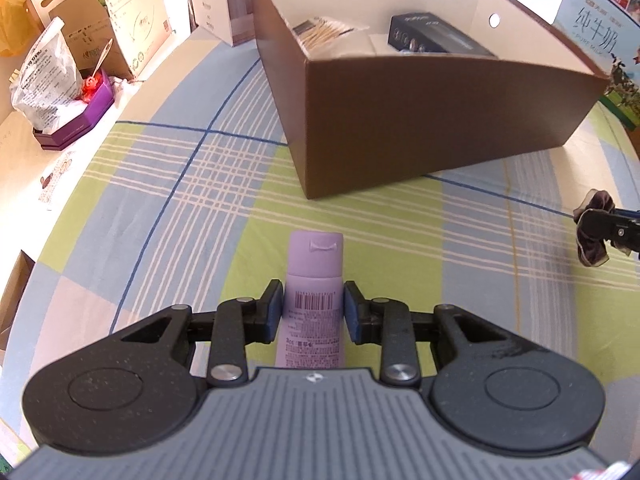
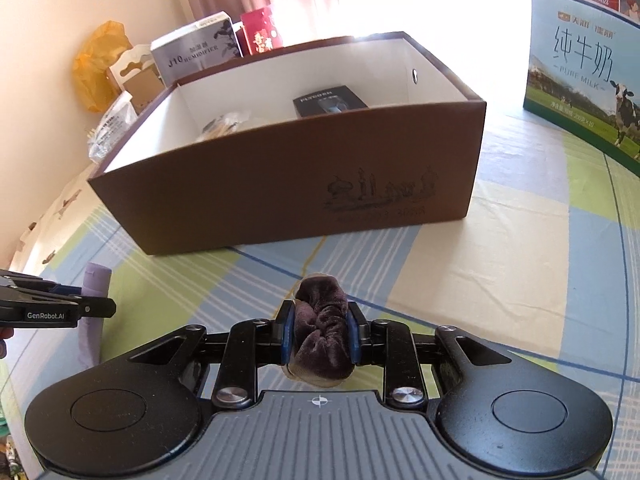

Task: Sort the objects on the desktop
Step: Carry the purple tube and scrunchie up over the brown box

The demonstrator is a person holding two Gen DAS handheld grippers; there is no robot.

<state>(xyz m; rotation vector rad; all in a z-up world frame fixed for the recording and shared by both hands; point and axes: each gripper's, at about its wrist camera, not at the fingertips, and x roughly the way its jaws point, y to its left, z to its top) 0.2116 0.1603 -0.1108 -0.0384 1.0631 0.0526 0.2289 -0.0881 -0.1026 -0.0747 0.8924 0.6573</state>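
Observation:
My left gripper [image 1: 313, 307] is shut on a lilac tube [image 1: 314, 276] with a barcode, its cap pointing away over the checked cloth. The same tube [image 2: 95, 280] and left gripper [image 2: 86, 300] show at the left edge of the right wrist view. My right gripper [image 2: 320, 334] is shut on a dark brown velvet scrunchie [image 2: 322, 320]. That scrunchie [image 1: 594, 236] appears at the right edge of the left wrist view. Ahead stands an open brown box [image 1: 420, 120] [image 2: 280, 184] holding a dark packet [image 1: 436, 36] [image 2: 330, 100] and a bag of cotton swabs [image 1: 324, 32] [image 2: 222, 124].
Checked green, blue and white cloth [image 1: 180, 184] covers the table. A milk carton box [image 2: 584, 76] stands at the right. At the left are a purple tray [image 1: 76, 120], a plastic bag [image 1: 44, 76], cardboard packs [image 1: 136, 32] and a humidifier box [image 2: 196, 48].

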